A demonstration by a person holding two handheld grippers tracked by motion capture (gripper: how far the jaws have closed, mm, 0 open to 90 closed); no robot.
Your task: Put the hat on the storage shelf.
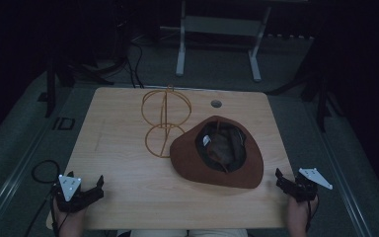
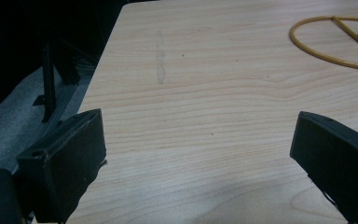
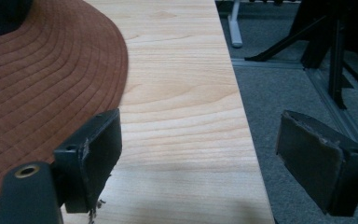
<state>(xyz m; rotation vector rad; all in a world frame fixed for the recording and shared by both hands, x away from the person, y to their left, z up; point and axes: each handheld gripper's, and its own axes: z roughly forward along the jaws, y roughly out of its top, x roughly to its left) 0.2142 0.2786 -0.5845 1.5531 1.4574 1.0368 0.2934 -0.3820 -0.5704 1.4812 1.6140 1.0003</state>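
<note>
The brown hat [image 1: 217, 153] lies crown-down just beside the wire stand [image 1: 165, 121]; it looks light, soft and floppy. Best pinched at the stitched brim [image 3: 51, 84]. Both the left gripper [image 1: 94, 185] and right gripper [image 1: 282, 178] have fingers spread, holding nothing.

This looks like a lab or recording room set up for staged handling work. A light wooden table with a cable grommet hole [image 1: 216, 103] stands alone on grey carpet floor [image 1: 217, 69], ringed by black stand legs [image 1: 321, 94] and loose black cables [image 1: 133, 64], with a white metal frame on feet [image 1: 217, 29] behind, and dark surroundings.
</note>
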